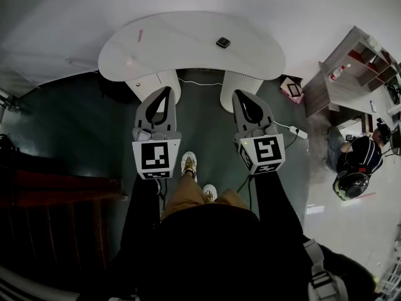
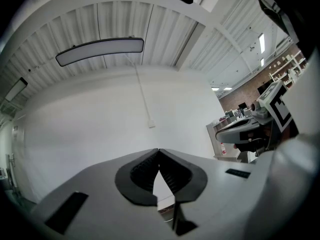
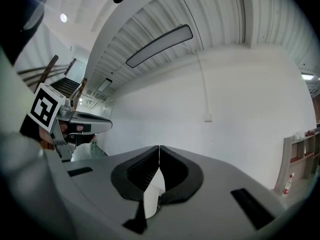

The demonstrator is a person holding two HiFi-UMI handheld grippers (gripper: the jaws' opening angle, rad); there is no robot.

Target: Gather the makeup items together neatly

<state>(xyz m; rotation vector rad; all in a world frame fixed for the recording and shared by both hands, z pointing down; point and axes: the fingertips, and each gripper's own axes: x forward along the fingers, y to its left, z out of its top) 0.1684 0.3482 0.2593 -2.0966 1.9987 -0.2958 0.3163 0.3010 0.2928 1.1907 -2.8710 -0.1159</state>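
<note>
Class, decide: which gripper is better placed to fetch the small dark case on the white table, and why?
Right, probably. The small dark case lies closer in line with the right gripper than the left gripper. Both are shut, empty and short of the white table.

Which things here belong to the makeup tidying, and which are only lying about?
For the job: pink stick, small pale pink item, small black case, all on the white table.
Lying about: power strip, shelf unit, bottle.
</note>
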